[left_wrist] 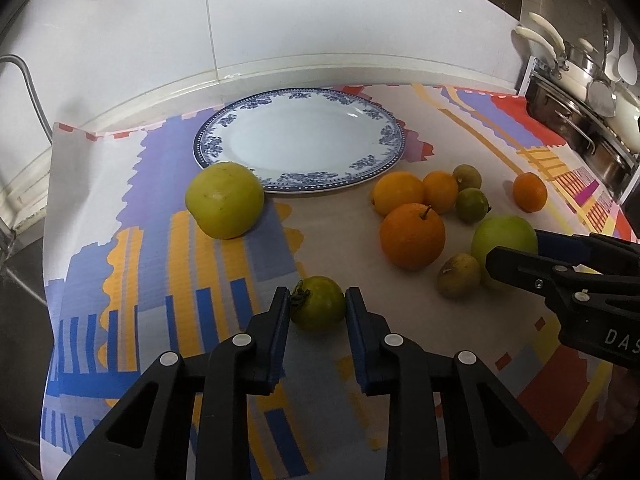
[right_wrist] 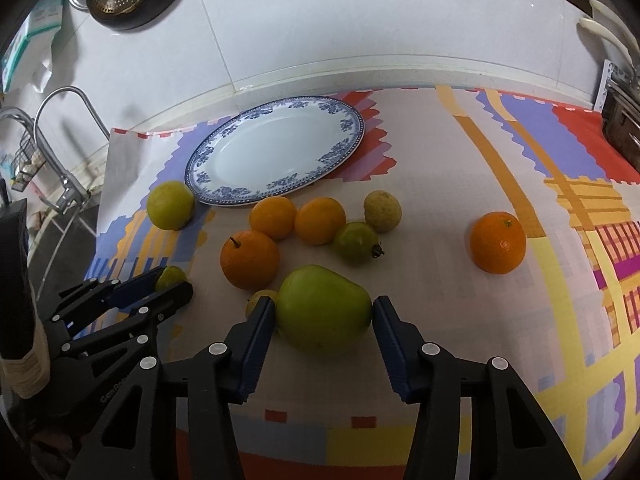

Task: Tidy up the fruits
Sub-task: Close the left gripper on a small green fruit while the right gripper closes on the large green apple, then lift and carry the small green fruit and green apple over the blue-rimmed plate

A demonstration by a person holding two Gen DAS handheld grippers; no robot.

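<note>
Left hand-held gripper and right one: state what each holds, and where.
Left hand-held gripper clamps the small green tomato by its sides. Right hand-held gripper brackets the large green fruit; grip unclear.

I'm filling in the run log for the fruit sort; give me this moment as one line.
left gripper: shut on small green fruit | right gripper: around big green fruit, closing | plate: empty | fruit: all on mat

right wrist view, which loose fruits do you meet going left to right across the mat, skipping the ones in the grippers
yellow-green fruit by the plate → stemmed orange → orange-yellow fruit → second orange fruit → small green fruit with a dark stem → pale speckled fruit → lone orange
</note>
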